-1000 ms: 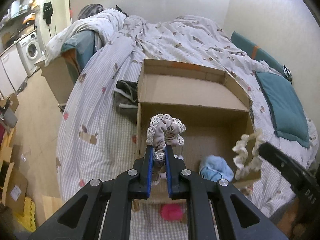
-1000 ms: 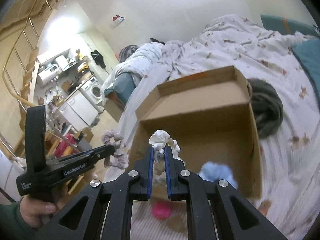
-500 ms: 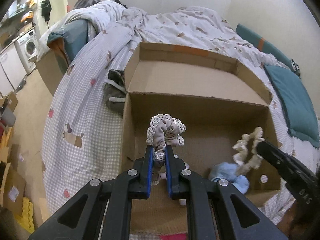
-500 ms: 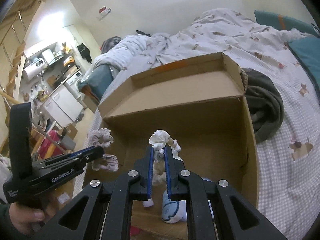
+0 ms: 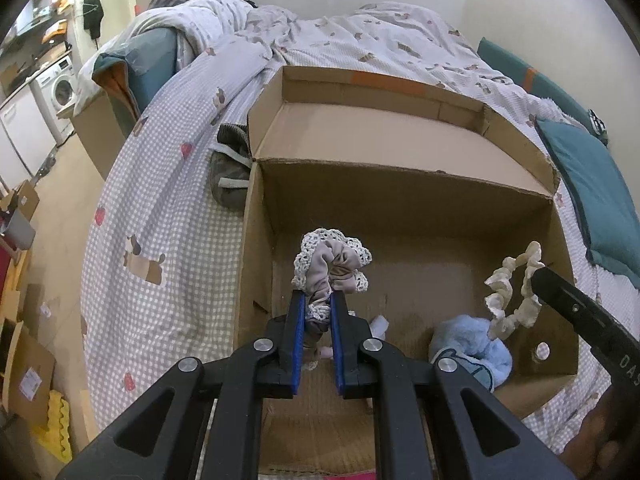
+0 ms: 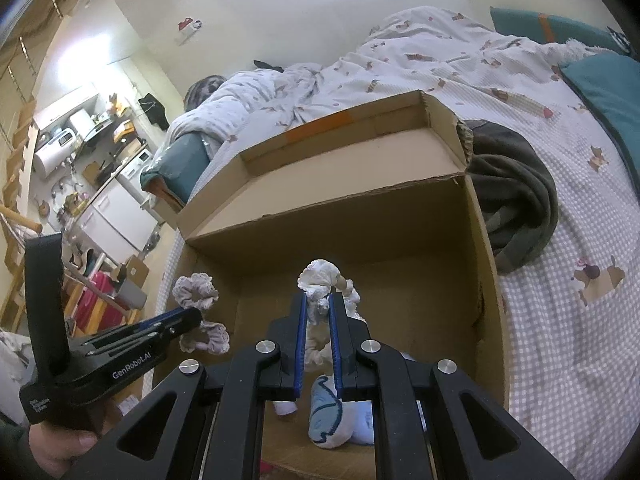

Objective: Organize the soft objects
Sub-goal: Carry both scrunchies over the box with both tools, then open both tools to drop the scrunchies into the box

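Cardboard box [image 5: 400, 196] | inside: blue sock [image 6: 326, 420] | scrunchies held above

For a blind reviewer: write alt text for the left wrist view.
The left gripper pinches a beige lace-trimmed scrunchie above an open cardboard box on a bed. At right, the right gripper holds a cream scrunchie over a light blue cloth.

Left hand-held gripper [image 5: 316, 300]: black plastic frame, triangular cut-outs, four silver round screws behind the fingers [image 5: 295, 336], blue pads on inner faces. Right hand-held gripper [image 6: 318, 304]: same black build, same screws, blue pads. White "GenRobot.AI" print along the left unit's side, upright black handle behind. Dark green sleeve [image 6: 10, 446] at the hand [image 6: 60, 446].
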{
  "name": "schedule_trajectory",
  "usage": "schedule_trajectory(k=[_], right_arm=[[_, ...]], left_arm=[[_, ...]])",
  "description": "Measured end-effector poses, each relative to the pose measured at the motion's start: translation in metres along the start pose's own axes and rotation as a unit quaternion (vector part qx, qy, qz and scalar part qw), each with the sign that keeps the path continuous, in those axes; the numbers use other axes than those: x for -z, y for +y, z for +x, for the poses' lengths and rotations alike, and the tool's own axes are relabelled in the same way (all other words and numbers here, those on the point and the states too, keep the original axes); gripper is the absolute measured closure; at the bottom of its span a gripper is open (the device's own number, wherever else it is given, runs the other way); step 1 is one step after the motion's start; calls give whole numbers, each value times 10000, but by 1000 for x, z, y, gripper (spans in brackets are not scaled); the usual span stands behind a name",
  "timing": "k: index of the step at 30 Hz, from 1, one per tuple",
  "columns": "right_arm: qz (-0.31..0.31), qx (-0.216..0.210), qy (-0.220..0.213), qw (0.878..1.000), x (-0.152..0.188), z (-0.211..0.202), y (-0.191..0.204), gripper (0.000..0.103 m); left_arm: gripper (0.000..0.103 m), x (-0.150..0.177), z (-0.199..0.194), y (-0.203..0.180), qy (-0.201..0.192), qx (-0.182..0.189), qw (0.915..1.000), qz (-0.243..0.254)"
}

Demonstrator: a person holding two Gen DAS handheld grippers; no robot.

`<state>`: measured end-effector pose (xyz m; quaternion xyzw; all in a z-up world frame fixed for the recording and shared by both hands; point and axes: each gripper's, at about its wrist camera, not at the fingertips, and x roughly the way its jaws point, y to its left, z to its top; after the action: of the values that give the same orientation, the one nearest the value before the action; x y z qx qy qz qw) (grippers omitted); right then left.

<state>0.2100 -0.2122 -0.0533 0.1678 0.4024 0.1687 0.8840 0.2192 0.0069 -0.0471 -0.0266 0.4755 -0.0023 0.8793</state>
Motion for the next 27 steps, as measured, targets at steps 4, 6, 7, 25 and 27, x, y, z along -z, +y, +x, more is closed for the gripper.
schedule_trajectory(k=[4, 6, 7, 25, 27], right_arm=[[35, -36, 47, 10000, 1, 0, 0, 90], [1, -39, 42, 10000, 0, 0, 1, 90], [-13, -39, 35, 10000, 1, 0, 2, 90], [269, -15, -51, 9996, 0, -2, -7, 77], [332, -16, -82, 9994, 0, -3, -9, 69]], left_arm=[[92, 1, 1, -2, 16, 3, 10000, 73], [92, 1, 1, -3, 0, -15, 9999, 100], [92, 1, 2, -3, 1, -23, 9999, 101], [59, 2, 1, -4, -41, -23, 9999, 166], [43, 1, -3, -3, -149, -50, 9998, 141]])
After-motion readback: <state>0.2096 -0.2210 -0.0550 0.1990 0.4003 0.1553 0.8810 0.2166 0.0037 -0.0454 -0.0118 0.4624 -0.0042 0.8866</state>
